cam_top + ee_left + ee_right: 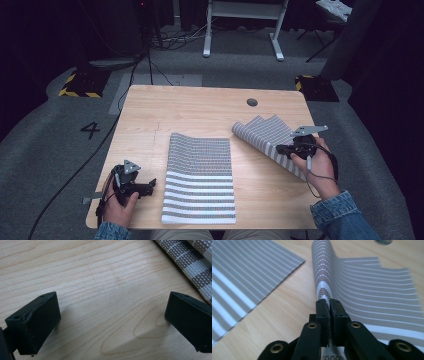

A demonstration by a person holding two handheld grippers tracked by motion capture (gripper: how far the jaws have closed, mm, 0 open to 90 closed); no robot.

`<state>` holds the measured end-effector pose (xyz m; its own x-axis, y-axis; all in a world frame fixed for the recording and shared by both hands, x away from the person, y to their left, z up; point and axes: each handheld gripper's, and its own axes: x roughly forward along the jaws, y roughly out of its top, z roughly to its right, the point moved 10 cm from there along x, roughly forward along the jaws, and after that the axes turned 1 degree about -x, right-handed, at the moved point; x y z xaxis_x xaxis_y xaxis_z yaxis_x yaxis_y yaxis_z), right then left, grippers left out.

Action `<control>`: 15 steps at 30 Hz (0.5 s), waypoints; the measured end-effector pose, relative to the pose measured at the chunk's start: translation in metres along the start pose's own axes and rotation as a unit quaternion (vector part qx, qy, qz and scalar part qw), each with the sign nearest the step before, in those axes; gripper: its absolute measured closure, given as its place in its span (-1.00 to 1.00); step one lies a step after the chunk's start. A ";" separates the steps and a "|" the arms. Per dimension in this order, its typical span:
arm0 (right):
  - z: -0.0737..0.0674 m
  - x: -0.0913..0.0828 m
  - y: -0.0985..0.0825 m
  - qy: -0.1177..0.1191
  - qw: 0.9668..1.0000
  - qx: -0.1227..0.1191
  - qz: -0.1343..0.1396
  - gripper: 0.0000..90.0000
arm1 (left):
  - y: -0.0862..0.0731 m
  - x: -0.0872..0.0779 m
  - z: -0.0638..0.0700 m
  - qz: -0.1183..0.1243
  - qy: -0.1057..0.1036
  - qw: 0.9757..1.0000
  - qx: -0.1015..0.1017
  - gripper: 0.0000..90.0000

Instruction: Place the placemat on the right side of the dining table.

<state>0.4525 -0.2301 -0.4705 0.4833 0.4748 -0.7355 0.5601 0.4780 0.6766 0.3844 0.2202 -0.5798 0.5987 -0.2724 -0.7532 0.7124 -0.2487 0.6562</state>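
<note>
I work in what looks like a lab or recording studio, not a home. My wooden table (pixel 200 107) stands alone on grey carpet (pixel 45 150), with dark curtains around it. A number 4 (pixel 90 130) is marked on the floor beside it (a station label, by the look of it). Yellow-and-black hazard-striped blocks (pixel 80 85) sit at the far corners, black cables (pixel 145 65) trail across the carpet, and the white legs of another frame (pixel 242 30) stand behind.
</note>
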 end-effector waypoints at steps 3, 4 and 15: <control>-0.017 0.004 -0.001 0.046 0.999 0.027 0.005 0.30 | 0.000 0.000 0.000 0.000 0.000 1.000 0.000 -1.00; -0.021 0.004 0.001 0.052 0.998 0.033 0.016 0.14 | 0.000 0.000 0.000 0.001 -0.001 1.000 0.000 -1.00; 0.028 -0.028 0.001 -0.035 0.994 0.083 0.069 -0.23 | 0.000 0.000 0.000 0.000 0.000 1.000 0.000 -1.00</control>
<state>0.4584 -0.2634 -0.4504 0.6053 0.4726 -0.6405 0.5858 0.2803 0.7604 0.3844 0.2201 -0.5798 0.5989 -0.2723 -0.7531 0.7125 -0.2481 0.6563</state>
